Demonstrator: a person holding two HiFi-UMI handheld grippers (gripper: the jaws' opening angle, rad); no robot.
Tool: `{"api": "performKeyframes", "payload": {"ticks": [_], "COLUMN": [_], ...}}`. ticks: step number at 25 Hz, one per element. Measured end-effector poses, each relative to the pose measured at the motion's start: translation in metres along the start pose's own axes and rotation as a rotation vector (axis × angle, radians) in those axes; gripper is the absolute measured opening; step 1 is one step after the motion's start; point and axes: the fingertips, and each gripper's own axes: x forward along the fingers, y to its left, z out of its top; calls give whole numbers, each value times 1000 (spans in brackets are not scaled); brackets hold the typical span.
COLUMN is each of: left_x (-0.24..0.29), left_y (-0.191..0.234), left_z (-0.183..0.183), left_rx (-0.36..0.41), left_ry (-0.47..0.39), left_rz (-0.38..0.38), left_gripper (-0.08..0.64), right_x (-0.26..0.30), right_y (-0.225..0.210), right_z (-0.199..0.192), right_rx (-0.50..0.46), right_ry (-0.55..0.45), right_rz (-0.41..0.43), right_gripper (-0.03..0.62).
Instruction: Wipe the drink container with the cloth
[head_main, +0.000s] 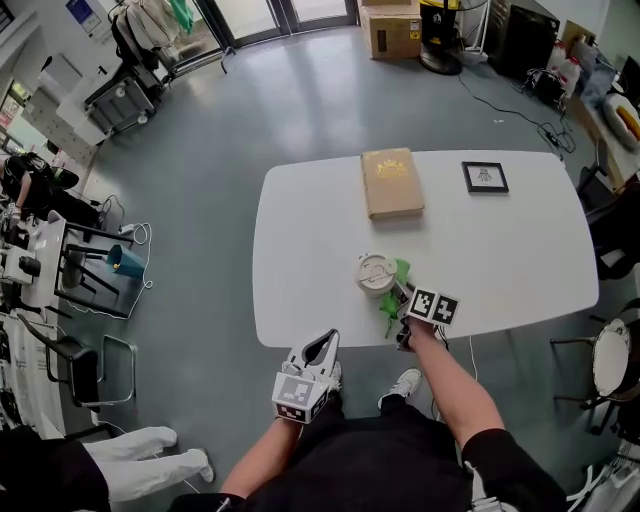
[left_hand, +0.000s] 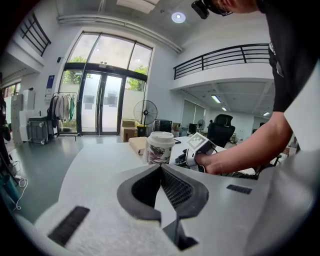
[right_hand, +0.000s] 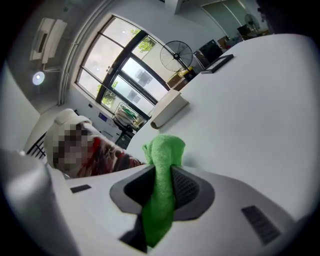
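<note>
A white paper drink cup (head_main: 377, 272) with a lid stands upright near the table's front edge. Pressed against its right side is a green cloth (head_main: 391, 304), and my right gripper (head_main: 401, 303) is shut on that cloth. In the right gripper view the cloth (right_hand: 163, 150) sticks out past the jaws, with the cup's printed wall (right_hand: 107, 159) close at the left. My left gripper (head_main: 324, 342) is shut and holds nothing; it hangs just off the table's front edge, left of the cup. From the left gripper (left_hand: 161, 169) view the cup (left_hand: 159, 147) stands ahead on the table.
A tan book (head_main: 392, 182) lies at the back middle of the white table (head_main: 520, 250), and a small black picture frame (head_main: 485, 177) lies at the back right. Chairs, racks and cables stand on the floor to the left and right.
</note>
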Motion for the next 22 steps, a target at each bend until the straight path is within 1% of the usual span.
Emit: {"api": "performKeyframes", "payload": {"ticks": [4, 7, 11, 14, 17, 20, 22], "left_x": [-1, -2, -5, -5, -2, 1, 3], "left_y": [4, 6, 10, 12, 10, 8, 7], "left_z": [-4, -5, -2, 5, 14, 26, 29], "left_rx": [-3, -6, -5, -4, 2, 21, 34], "left_ry": [6, -1, -5, -15, -29, -48, -61], "left_rz": [9, 12, 9, -1, -16, -29, -48], "left_gripper": [8, 8, 8, 8, 8, 8, 8], "right_x": [9, 13, 7, -10, -36, -66, -87], "right_y": [-10, -15, -10, 5, 24, 49, 64], "right_z": [-7, -10, -7, 5, 21, 40, 52], "right_rx": [-29, -29, -23, -51, -131, -245, -329], "right_ry": [53, 62, 47, 11, -47, -116, -169], "right_rz": [-51, -66, -58, -28, 7, 38, 39], "right_gripper": [100, 98, 100, 100, 100, 100, 100]}}
